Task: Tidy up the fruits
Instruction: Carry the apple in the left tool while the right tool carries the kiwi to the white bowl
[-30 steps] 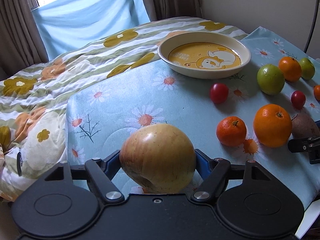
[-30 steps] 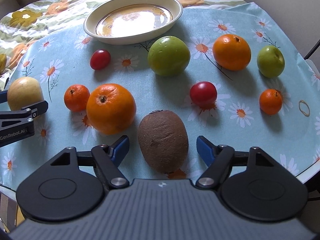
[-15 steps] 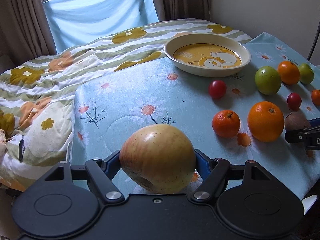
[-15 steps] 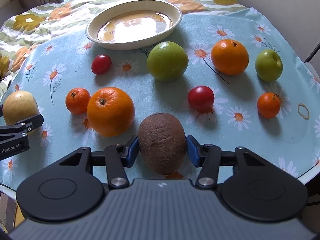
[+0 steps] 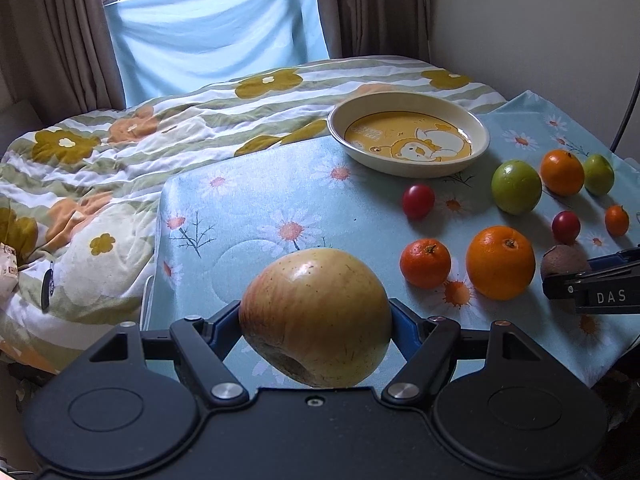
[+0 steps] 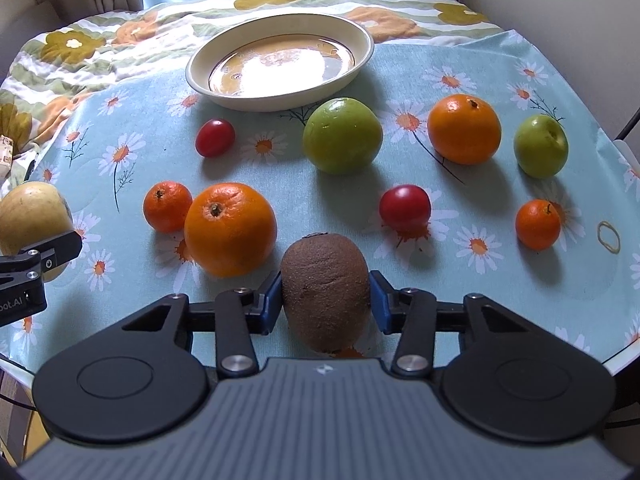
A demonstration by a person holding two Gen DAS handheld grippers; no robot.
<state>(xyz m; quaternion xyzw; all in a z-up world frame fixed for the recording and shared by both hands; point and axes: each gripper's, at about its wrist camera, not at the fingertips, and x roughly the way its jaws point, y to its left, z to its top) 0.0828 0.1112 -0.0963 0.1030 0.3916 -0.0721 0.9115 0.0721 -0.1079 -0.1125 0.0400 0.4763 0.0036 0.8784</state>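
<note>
My left gripper [image 5: 316, 320] is shut on a yellow-red apple [image 5: 316, 316] and holds it above the table's near left part; the apple also shows in the right wrist view [image 6: 32, 216]. My right gripper [image 6: 325, 300] is shut on a brown kiwi [image 6: 325, 296], which also shows in the left wrist view [image 5: 564, 260], low over the daisy cloth. A cream plate [image 6: 280, 96] [image 5: 408, 164] with a yellow picture stands empty at the back. On the cloth lie a big orange [image 6: 230, 228], a mandarin [image 6: 167, 206] and a cherry tomato [image 6: 215, 143].
Further right lie a green apple [image 6: 342, 140], an orange [image 6: 464, 128], a small green apple [image 6: 541, 151], a red tomato [image 6: 405, 207], a small mandarin [image 6: 538, 224] and a rubber band [image 6: 609, 236]. A flowered blanket [image 5: 120, 160] covers the left and back. The table edge is close in front.
My right gripper has closed on the kiwi. My left gripper has risen and drawn back with the apple in it.
</note>
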